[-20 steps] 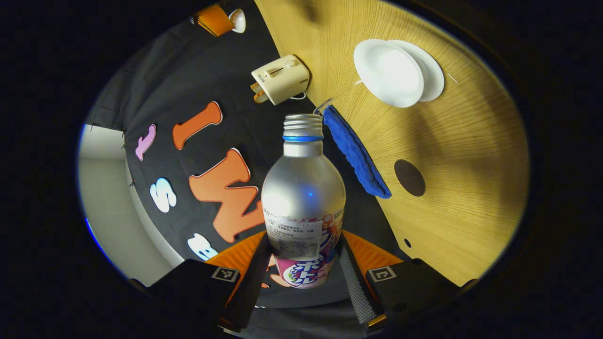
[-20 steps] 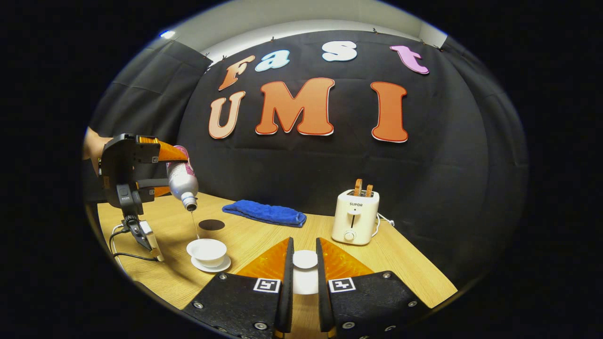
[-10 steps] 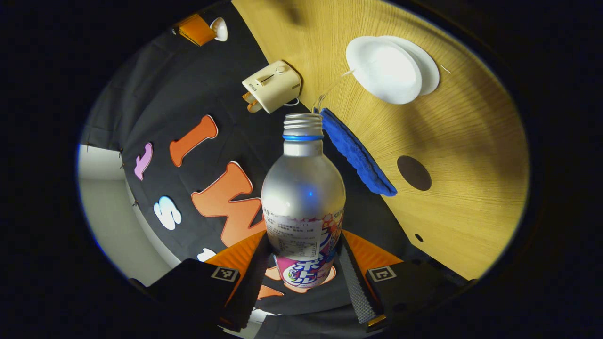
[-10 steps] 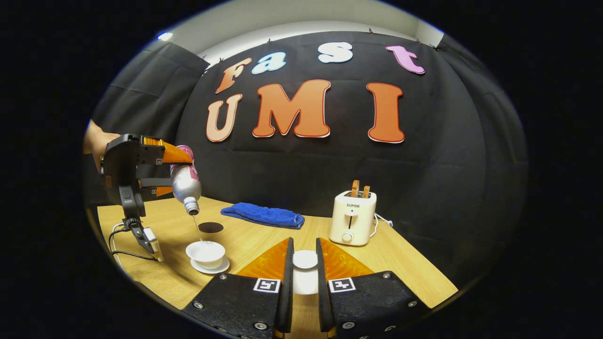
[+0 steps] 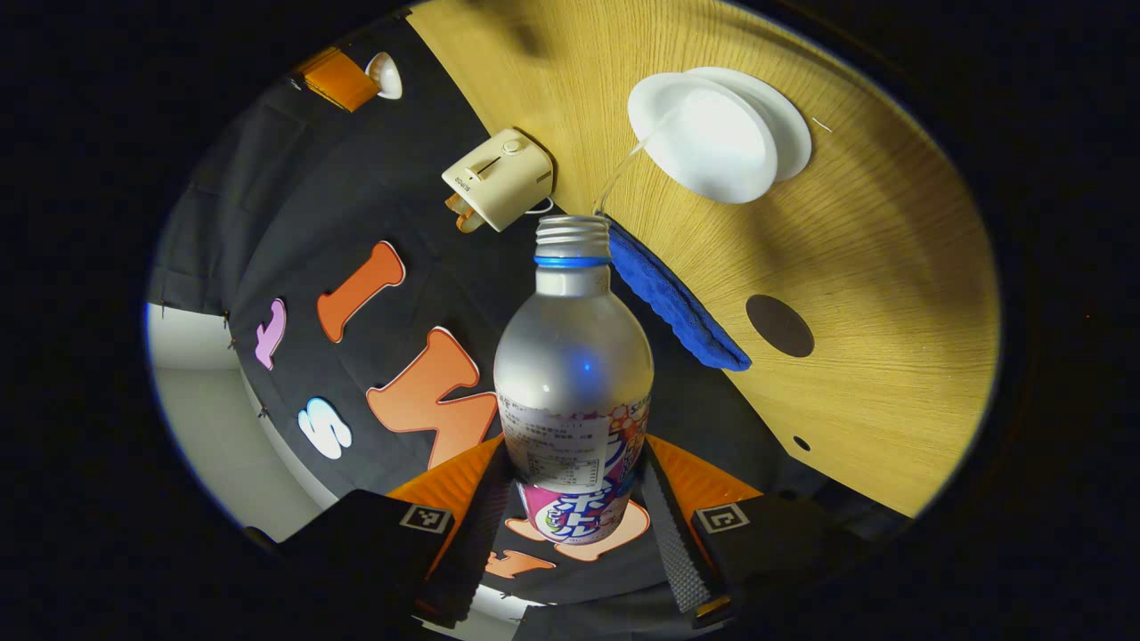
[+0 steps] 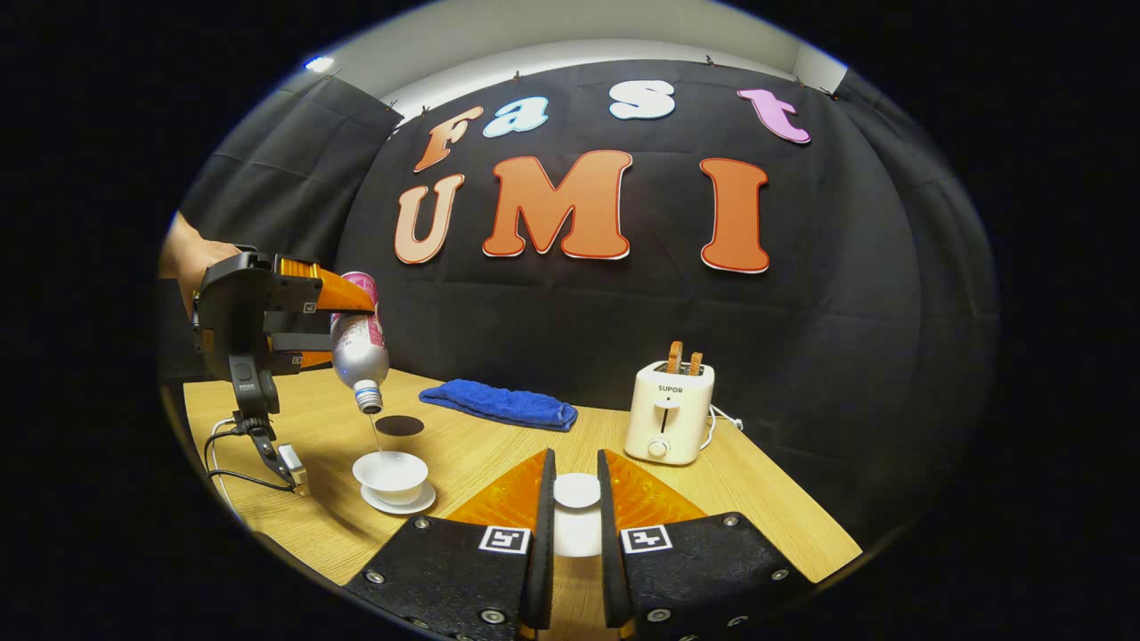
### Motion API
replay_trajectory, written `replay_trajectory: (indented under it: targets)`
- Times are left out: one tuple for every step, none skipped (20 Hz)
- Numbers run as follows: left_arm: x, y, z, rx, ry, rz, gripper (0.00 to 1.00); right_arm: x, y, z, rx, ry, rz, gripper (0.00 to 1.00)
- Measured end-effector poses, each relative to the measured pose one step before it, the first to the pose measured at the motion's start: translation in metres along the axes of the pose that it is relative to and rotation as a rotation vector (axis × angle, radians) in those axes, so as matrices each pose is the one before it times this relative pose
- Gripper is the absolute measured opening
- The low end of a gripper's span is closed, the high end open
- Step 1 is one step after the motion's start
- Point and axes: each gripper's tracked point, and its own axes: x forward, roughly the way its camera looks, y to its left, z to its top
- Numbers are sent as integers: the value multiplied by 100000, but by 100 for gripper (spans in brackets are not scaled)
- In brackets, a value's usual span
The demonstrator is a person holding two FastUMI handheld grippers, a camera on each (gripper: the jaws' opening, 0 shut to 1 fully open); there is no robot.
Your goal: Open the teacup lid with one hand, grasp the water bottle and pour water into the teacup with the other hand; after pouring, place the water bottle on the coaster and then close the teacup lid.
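Over on the left, the left gripper (image 6: pixel 343 325) clamps the water bottle (image 6: pixel 358 343), neck tipped down directly above the open teacup (image 6: pixel 390 474). The coaster (image 6: pixel 399 425) lies just behind it. Rightward, the right gripper (image 6: pixel 573 534) pinches the lid (image 6: pixel 577 490).

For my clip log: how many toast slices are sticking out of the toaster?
2. Both toast slices stand side by side in the slots on top of the white toaster, which sits at the table's back right; nothing hides its top.
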Motion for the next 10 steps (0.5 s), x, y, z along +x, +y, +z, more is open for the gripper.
replay_trajectory:
  targets:
    - [167, -30, 287, 505, -372, 215, 82, -59, 155, -67, -31, 202, 167, 23]
    - [-62, -160, 199, 592, -431, -417, 84, 97, 6, 15, -22, 258, -602, 23]
    - [-20, -150, 307, 855, -579, -173, 87, 162, -129, -220, -400, 707, -783, 23]
    - [-92, -237, 161, 645, -483, -426, 84, 69, 204, -57, -479, 412, -162, 23]
    - [80, -253, 161, 152, -359, -405, 84, 108, 161, 22, -167, 259, 209, 23]
    - [-4, -37, -33, -220, -247, -178, 84, -32, 246, 69, -98, 240, 707, 23]
    - [48, -150, -4, -1366, -232, -21, 84, -46, 48, 70, -182, -171, 378, 23]
    - [-12, -161, -56, -1503, -129, 88, 81, -91, 175, 77, -367, -40, 448, 23]
    - [47, -26, 73, -1652, -38, 686, 81, 41, 239, 28, -537, -140, 444, 23]
    - [-94, 165, -26, -1818, -488, 1321, 81, 84, 229, 48, -550, 223, 213, 23]
